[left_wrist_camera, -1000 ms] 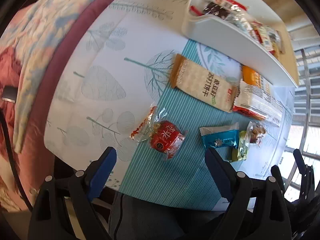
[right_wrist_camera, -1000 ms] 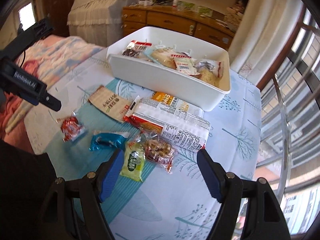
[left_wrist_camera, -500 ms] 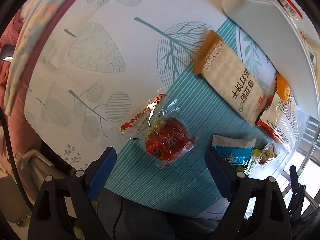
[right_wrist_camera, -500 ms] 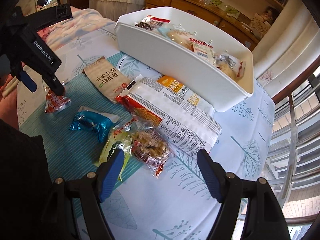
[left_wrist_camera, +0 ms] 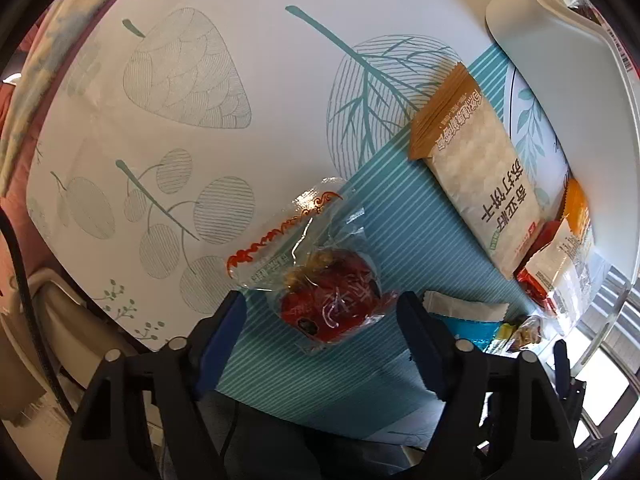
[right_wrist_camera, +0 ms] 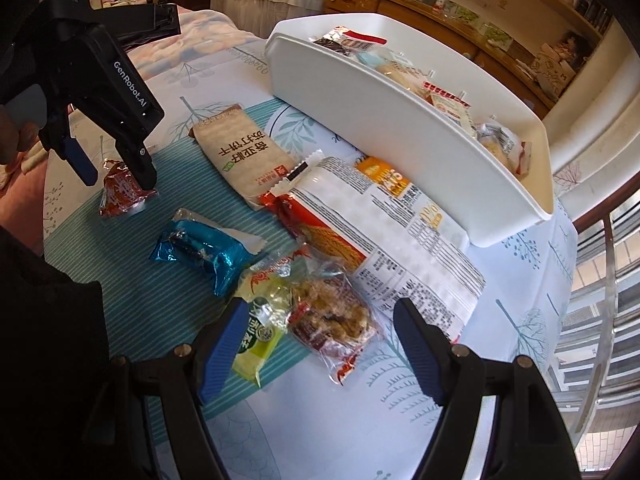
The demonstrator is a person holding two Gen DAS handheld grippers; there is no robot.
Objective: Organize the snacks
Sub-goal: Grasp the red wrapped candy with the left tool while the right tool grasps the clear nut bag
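Seven snack packets are counted loose on the table [right_wrist_camera: 532,272], all lying on or near a teal striped mat [left_wrist_camera: 360,364] in front of one white bin [right_wrist_camera: 400,120].

The left gripper [left_wrist_camera: 320,312] is pointed steeply down over one red snack [left_wrist_camera: 332,300] in clear wrap. Its jaws are closing with the snack between them; in the left wrist view the pads are not yet seen pressing on the wrap. In the right wrist view the same gripper [right_wrist_camera: 116,180] is seen astride the red snack [right_wrist_camera: 120,190], with one fingertip [right_wrist_camera: 146,178] at the packet's edge.

The right gripper [right_wrist_camera: 316,328] is held with jaws apart, unclenched, above two small packets that overlap: one green packet [right_wrist_camera: 260,336] at its left pad and one clear packet of brown pieces [right_wrist_camera: 336,316] between the pads. No contact with either can be made out.

One blue packet [right_wrist_camera: 200,252] lies between the red snack and the green one. One beige cracker pack [right_wrist_camera: 244,152] lies beside the bin, and one large noodle pack [right_wrist_camera: 384,240] rests partly over one orange pack [right_wrist_camera: 384,176], which touches the bin's wall.

Several packets are already held inside the bin; their number cannot be told, as they overlap.
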